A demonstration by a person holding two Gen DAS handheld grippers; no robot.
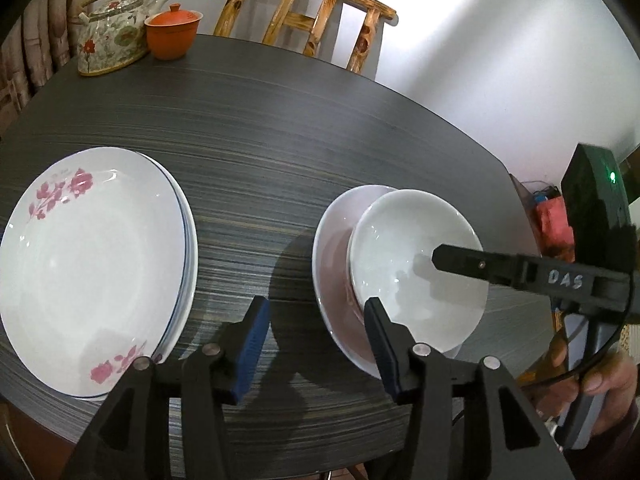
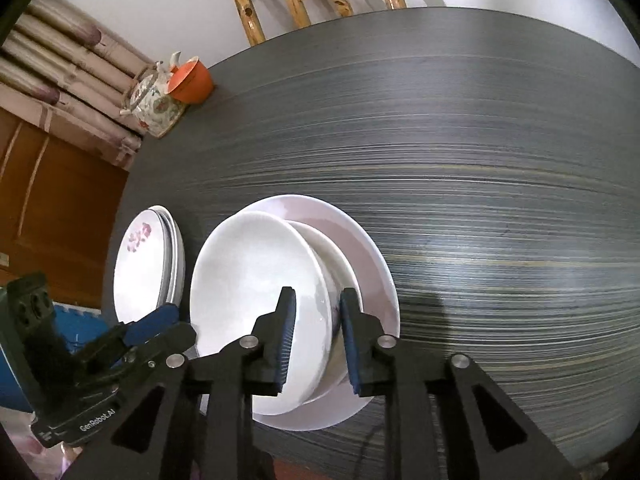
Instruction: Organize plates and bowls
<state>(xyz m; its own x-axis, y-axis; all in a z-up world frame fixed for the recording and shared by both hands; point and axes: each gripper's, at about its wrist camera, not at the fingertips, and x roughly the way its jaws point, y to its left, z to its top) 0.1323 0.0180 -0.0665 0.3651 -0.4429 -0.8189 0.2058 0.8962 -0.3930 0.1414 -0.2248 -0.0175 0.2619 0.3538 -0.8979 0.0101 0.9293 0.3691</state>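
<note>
The white bowl [image 2: 256, 300] is nested in the stacked bowls [image 2: 360, 256] near the counter's [image 2: 500, 200] front edge. Its rim is straddled, not pinched, by the right gripper [image 2: 316, 340], jaws parted. The left gripper [image 1: 316, 344] is held with jaws apart, empty, beside the stacked plates [image 1: 92, 260].

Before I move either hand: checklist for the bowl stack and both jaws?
1. Right gripper released: jaws straddle the white bowl rim, gap shows at the inner pad. Ok.
2. White bowl seated in pink dish: sits off-centre. Not ok.
3. Left gripper empty: jaws open, nothing between. Ok.
4. Left gripper clear of pink dish: one finger overlaps its rim in view. Cannot tell.
5. Plate stack settled: floral plate on top, flat. Ok.
6. Table space: teapot and orange cup at far corner. Ok.
</note>
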